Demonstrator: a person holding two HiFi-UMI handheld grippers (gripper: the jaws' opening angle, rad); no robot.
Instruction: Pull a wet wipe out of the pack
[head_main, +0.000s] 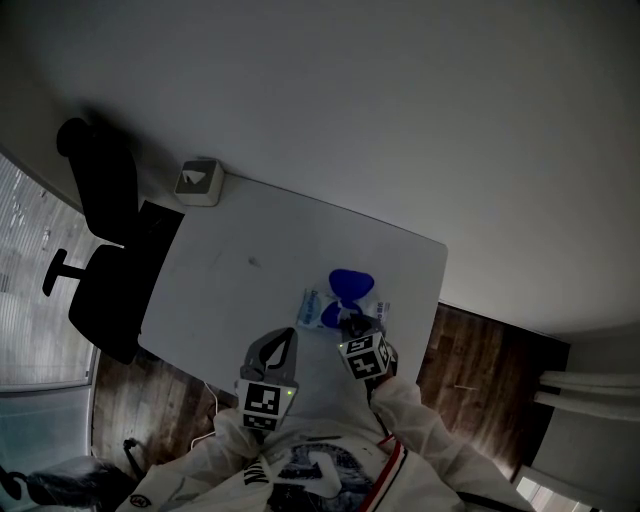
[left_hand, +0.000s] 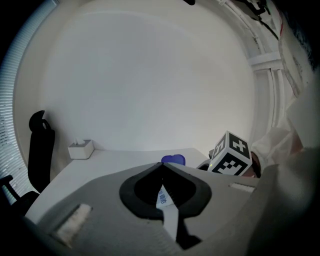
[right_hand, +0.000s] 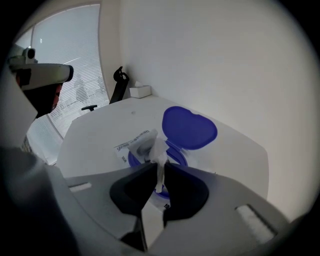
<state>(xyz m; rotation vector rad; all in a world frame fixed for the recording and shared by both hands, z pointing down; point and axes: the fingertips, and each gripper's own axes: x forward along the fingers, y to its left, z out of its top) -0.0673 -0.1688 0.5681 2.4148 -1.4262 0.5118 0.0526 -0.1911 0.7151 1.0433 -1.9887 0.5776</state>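
The wet wipe pack (head_main: 318, 308) lies flat on the white table (head_main: 250, 260), near its front right corner, with its blue lid (head_main: 351, 283) flipped open. My right gripper (head_main: 352, 322) points steeply down at the pack's opening. In the right gripper view its jaws (right_hand: 159, 167) are pinched on a white wipe (right_hand: 159, 150) that rises from the blue-rimmed opening, with the lid (right_hand: 189, 127) standing open behind. My left gripper (head_main: 285, 335) hangs to the left of the pack, above the table's front edge. It is shut (left_hand: 161, 166) with nothing between its jaws.
A white tissue box (head_main: 200, 182) sits at the table's far left corner. A black office chair (head_main: 110, 240) stands to the left of the table. Dark wooden floor (head_main: 480, 350) shows past the table's right edge. The person's white sleeves fill the bottom of the head view.
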